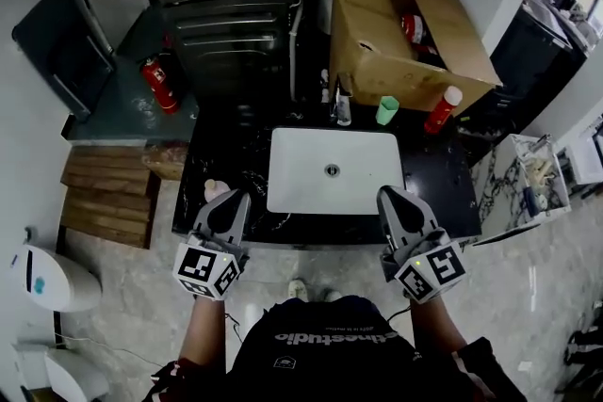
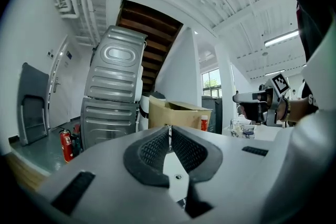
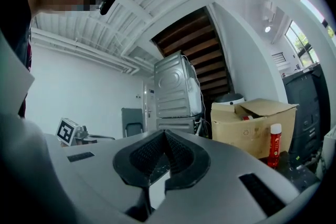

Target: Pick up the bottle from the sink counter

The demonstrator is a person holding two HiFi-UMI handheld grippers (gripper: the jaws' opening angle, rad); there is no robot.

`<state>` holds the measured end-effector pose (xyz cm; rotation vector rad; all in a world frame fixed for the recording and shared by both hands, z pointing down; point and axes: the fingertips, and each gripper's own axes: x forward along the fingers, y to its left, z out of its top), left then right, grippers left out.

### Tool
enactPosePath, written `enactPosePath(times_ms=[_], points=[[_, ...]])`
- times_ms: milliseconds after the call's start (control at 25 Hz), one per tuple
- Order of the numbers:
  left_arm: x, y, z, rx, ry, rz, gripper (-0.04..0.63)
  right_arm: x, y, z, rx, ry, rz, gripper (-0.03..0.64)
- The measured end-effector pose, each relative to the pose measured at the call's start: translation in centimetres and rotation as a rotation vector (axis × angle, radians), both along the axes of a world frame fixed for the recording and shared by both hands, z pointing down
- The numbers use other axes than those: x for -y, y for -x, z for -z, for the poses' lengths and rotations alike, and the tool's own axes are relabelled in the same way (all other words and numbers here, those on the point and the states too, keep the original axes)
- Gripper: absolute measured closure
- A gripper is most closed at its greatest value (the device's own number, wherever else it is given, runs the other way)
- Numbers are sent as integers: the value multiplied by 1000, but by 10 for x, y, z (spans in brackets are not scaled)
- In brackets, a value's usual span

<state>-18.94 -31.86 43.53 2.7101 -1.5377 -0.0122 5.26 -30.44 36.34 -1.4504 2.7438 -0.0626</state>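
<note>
Fingers of the left gripper (image 2: 169, 131) and the right gripper (image 3: 164, 135) were pressed together, gripping nothing, both held over the front edge of the black stone sink counter (image 1: 215, 155). Upright near its back right corner stood the red plastic bottle with a white cap (image 1: 443, 109), beside a pale green cup (image 1: 387, 110). A good pickup would likely need the right jaws opened early, approaching level and closing around the bottle's middle, clear of the cup.
</note>
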Motion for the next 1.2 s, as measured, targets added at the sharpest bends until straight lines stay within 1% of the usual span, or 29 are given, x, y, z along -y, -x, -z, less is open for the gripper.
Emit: enactPosePath(times_ms=[120, 240, 360, 440, 520, 600, 680, 760, 840, 920, 960, 1040, 1200], points=[[16, 2, -11, 0, 15, -4, 578, 15, -1, -5, 4, 16, 4, 578], [28, 7, -18, 9, 21, 24, 572, 29, 0, -10, 3, 30, 25, 578], [35, 15, -30, 29, 35, 63, 503, 40, 4, -16, -1, 46, 55, 578], [42, 25, -41, 52, 37, 93, 471, 46, 8, -21, -3, 52, 71, 578], [50, 37, -53, 60, 40, 132, 453, 51, 13, -27, -1, 61, 85, 578], [59, 54, -68, 51, 53, 185, 424, 56, 19, -36, -1, 77, 103, 578], [68, 72, -82, 51, 67, 249, 364, 60, 26, -46, -6, 100, 124, 578], [76, 89, -93, 83, 67, 303, 331, 63, 33, -52, -11, 117, 144, 578], [83, 104, -107, 107, 75, 340, 324, 66, 39, -55, -13, 125, 156, 578], [89, 118, -127, 87, 119, 372, 319, 67, 42, -57, -16, 129, 163, 578], [92, 123, -138, 71, 146, 387, 305, 68, 44, -57, -18, 132, 165, 578], [97, 130, -155, 50, 186, 402, 298, 69, 45, -59, -24, 137, 166, 578], [106, 124, -182, 63, 240, 382, 296, 70, 40, -63, -26, 147, 154, 578]])
